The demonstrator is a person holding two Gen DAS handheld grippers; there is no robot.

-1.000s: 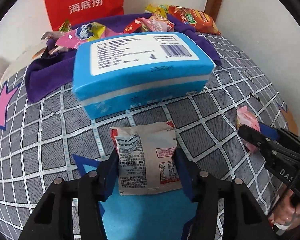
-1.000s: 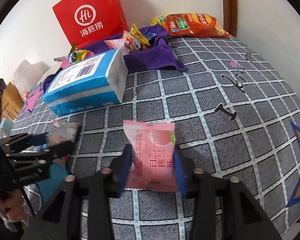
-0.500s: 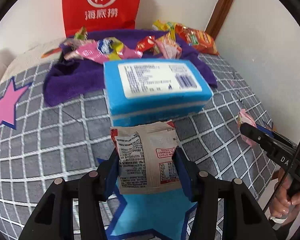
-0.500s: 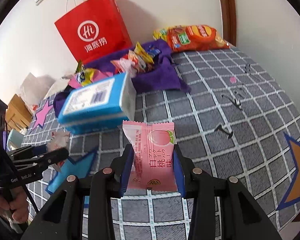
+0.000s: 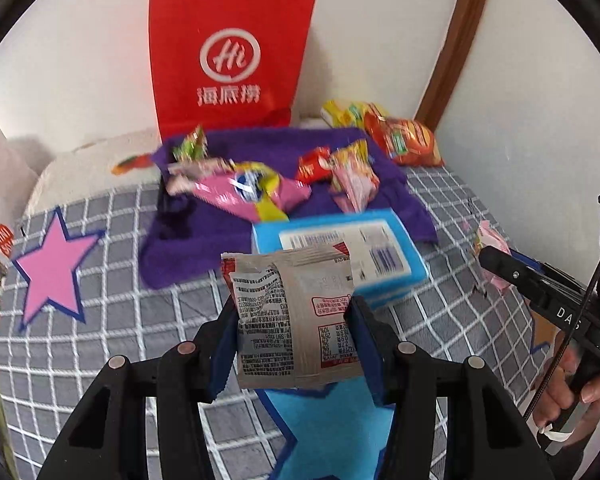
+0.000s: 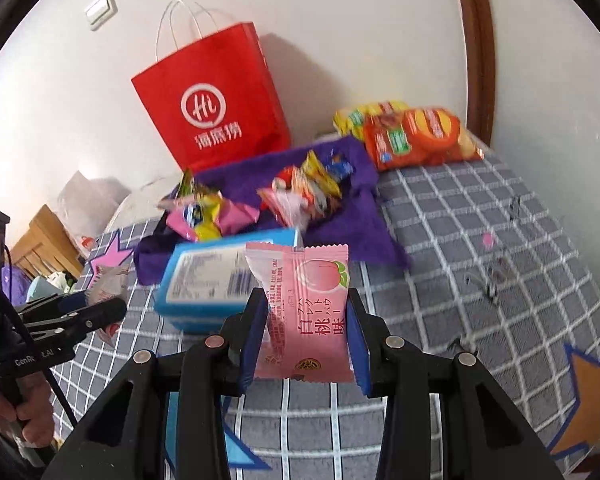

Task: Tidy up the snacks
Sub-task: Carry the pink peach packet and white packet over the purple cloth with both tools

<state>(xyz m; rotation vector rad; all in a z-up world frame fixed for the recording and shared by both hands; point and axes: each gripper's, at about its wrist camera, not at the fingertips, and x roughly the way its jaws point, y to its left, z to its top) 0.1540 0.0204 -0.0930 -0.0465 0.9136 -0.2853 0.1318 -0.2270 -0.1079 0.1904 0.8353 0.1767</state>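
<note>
- Now both packets are off the checked bedcover (image 6: 480, 240) and higher than a second ago: the blue box (image 5: 380, 248), which filled the left wrist view then, sits small beyond the fingertips.
- Left gripper (image 5: 294, 340) is clamped on the grey-white snack packet (image 5: 296, 320), one blue pad pressing each side edge; the packet stands upright between them.
- Right gripper (image 6: 306, 336) is likewise closed on the pink peach packet (image 6: 306, 308), held upright, with the box just past its top left corner.
- Ahead of both grippers lies the purple cloth (image 5: 204, 240) with its loose pile of snacks (image 5: 256, 192); the red paper bag (image 6: 216, 108) stands behind it against the wall.
- Judging by the lift, the pickup is done and the carry is under way, probably toward the cloth, though the pile is motion-blurred and I cannot tell where a free spot is.
- Orange chip bags (image 6: 412, 136) rest beyond the cloth, to the right.
</note>
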